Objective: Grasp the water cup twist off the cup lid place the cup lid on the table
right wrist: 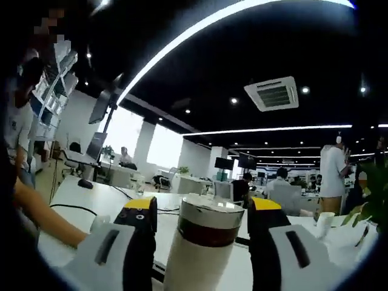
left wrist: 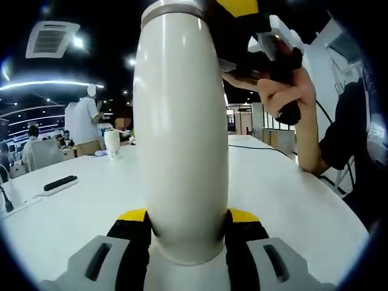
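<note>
The water cup [left wrist: 182, 133] stood upright above the white tabletop [left wrist: 285, 188], its long axis running up from base to lid, and everything else is best placed against it. The left tool [left wrist: 187, 225] was clamped on the cup's lower body, one yellow-tipped jaw pressed to each side near the base. In the left gripper view, the right tool [left wrist: 242, 24] sat at the cup's upper end, held there by the person's hand [left wrist: 285, 91]. In the right gripper view, the cup lid [right wrist: 213, 213], a pale cap over a dark band, rose between the right tool's [right wrist: 202, 221] jaws; these flanked it closely, but whether they pressed on it could not be told. The lid appeared not yet off. The right tool was therefore the nearer one to the lid, and the twist would likely turn about the cup's upright axis while the left tool held the body fast.
</note>
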